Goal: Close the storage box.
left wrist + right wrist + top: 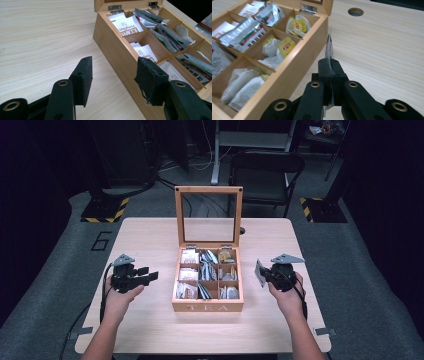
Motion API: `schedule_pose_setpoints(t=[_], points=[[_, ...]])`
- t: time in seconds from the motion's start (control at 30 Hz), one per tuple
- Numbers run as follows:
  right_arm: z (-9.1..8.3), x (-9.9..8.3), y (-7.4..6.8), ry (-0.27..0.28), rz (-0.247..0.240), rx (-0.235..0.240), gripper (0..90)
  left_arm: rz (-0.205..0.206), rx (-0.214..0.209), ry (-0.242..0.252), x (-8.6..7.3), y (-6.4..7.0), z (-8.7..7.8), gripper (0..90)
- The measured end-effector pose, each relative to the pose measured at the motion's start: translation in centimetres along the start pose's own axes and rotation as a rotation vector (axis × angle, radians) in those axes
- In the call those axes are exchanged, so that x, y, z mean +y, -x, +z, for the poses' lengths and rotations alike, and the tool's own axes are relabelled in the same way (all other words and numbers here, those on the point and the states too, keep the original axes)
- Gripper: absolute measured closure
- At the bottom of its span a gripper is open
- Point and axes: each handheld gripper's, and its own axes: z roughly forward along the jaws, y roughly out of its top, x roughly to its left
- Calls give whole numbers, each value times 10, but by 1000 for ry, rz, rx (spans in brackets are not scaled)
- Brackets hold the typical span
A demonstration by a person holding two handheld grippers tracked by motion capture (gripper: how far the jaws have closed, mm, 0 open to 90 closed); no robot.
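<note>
On the light wooden tabletop, an open wooden tea box is seen in the middle, its glass-paned lid standing upright at the far side and the word TEA marked on its near wall. The box is divided into nine compartments, and sachets are lying in them: white ones on the left, grey foil ones in the middle column, and yellow-tagged tea bags on the right.

To the right of the box, the right gripper is held in a hand just above the tabletop. In the right gripper view, its jaws are seen clenched on a thin foil tea sachet, which is gripped edge-on and stands upright between the pads, just beside the outer right wall of the box and apart from it. In the high view the same sachet is seen as a grey flat packet projecting from the jaws toward the box.

To the left of the box, the left gripper is held in the other hand, pointing toward the box. In the left gripper view, its jaws are spread wide apart with nothing between them; the left wall of the box is near the right-hand pad. A round hole is cut in the tabletop beyond the box.
</note>
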Motion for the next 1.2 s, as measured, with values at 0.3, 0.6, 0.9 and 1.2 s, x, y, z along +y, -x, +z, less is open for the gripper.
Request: schedule_pose_setpoints(t=[0.3,0.6,0.9,1.2], points=[[12,-15,9,-20,11,-28,897,-2,-5,-8,0,-2,-1,472],[23,-26,20,-56,40,-38,896,-1,-5,-14,0,-1,0,471],[27,-33,29,-74,79,-53,894,0,-5,-12,0,-2,-1,472],[28,-36,38,-76,81,-77,873,-2,-6,-14,-1,-2,0,472]])
